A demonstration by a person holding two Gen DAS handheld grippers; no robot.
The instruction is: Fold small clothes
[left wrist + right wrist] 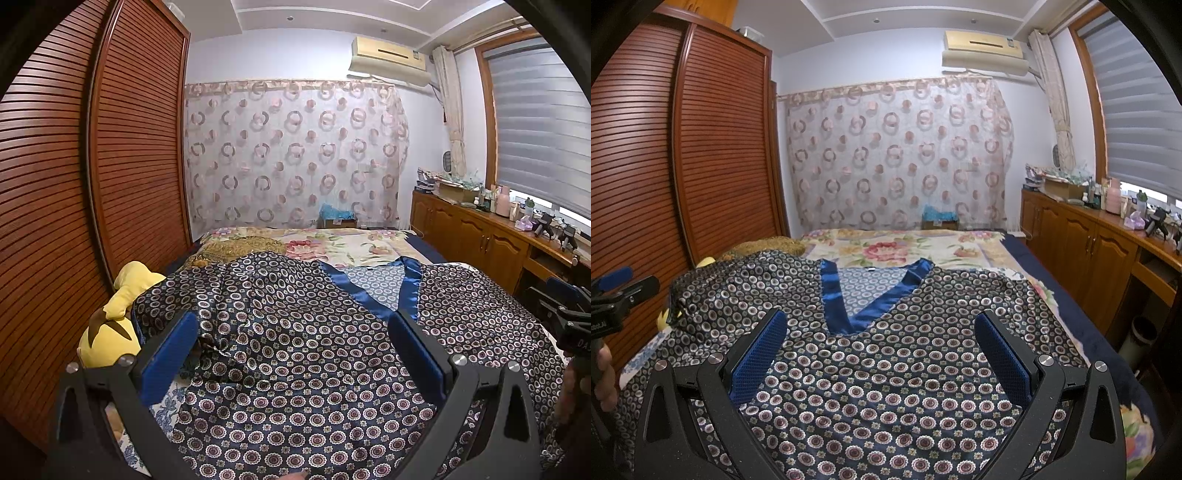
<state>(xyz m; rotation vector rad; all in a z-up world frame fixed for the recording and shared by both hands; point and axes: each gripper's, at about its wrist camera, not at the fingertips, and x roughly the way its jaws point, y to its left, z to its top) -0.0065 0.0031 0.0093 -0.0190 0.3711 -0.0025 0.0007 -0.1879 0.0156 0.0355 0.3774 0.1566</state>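
Observation:
A dark navy satin top with a small round flower print and a shiny blue V-neck trim lies spread front-up on the bed. Its left side is bunched and rumpled. My left gripper is open just above the top's left half, holding nothing. My right gripper is open above the middle of the top, just below the V-neck, holding nothing. The other gripper shows at the edge of each view, the right one in the left wrist view and the left one in the right wrist view.
The bed has a floral cover. A yellow plush toy lies at the bed's left edge beside the slatted wooden wardrobe. A wooden cabinet with clutter on top runs along the right under the window. A patterned curtain hangs behind the bed.

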